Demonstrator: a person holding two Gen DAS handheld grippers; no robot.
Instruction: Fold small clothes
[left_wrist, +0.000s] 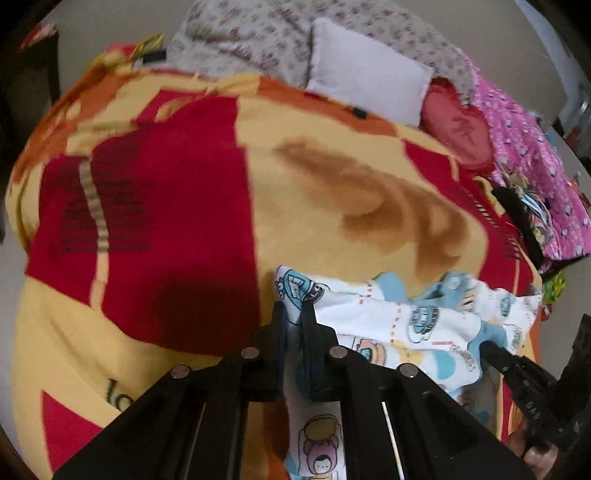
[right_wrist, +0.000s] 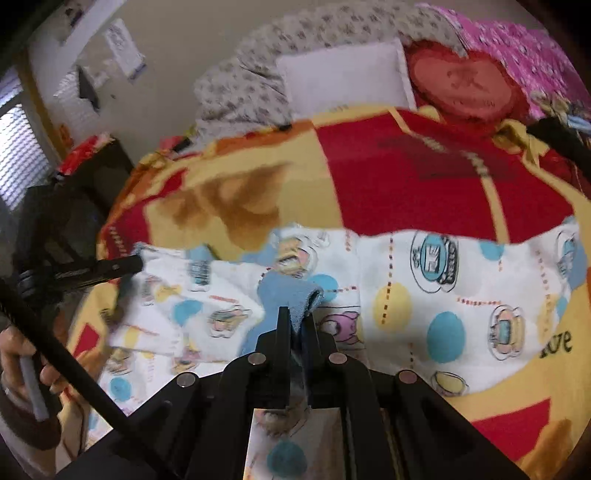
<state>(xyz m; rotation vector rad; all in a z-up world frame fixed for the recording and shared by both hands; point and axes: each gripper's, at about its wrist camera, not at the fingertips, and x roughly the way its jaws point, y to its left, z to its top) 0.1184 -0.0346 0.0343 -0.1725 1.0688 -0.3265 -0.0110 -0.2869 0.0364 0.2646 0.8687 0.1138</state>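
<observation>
A small white baby garment with cartoon prints, blue and yellow dots and blue trim lies spread over a red and yellow blanket. My right gripper is shut on the garment's blue cuff near its middle. My left gripper is shut on a printed edge of the same garment, which hangs between and below its fingers. The left gripper also shows in the right wrist view, pinching the garment's left end. The right gripper shows in the left wrist view, at the garment's right end.
At the back of the bed lie a white pillow, a grey floral cover, a red heart cushion and pink printed cloth. A dark bedside unit and a window with blinds are at the left.
</observation>
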